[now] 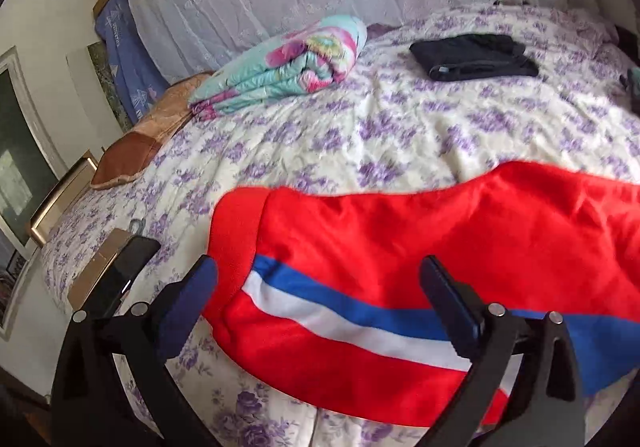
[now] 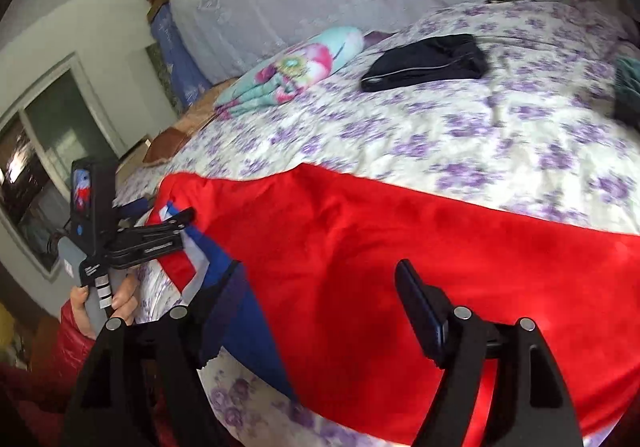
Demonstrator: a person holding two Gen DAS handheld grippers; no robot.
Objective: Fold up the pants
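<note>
Loads of open bedspread (image 1: 400,119) out past both sets of jaws, soft crinkly cotton with purple flowers, running clear up to the folded dark garment (image 1: 474,57) and the rolled floral quilt (image 1: 288,67) at the far side. Off to the left of the left gripper (image 1: 320,287) the bed edge drops away beside a brown cushion (image 1: 128,159), and a phone (image 1: 120,279) sits right by the left finger.

The red pants (image 1: 440,247) are smooth, slightly shiny knit with a blue and white side stripe, lying flat across the near part of the bed, their folded end rounded and just ahead of the left gripper. That gripper's jaws stand wide apart over the striped part, pads not pressing on anything.

From the right wrist view the right gripper (image 2: 320,303) is spread wide too, above the pants' plain red cloth, gripping nothing. A hand (image 2: 116,299) holds the left gripper's handle at the pants' left end.
</note>
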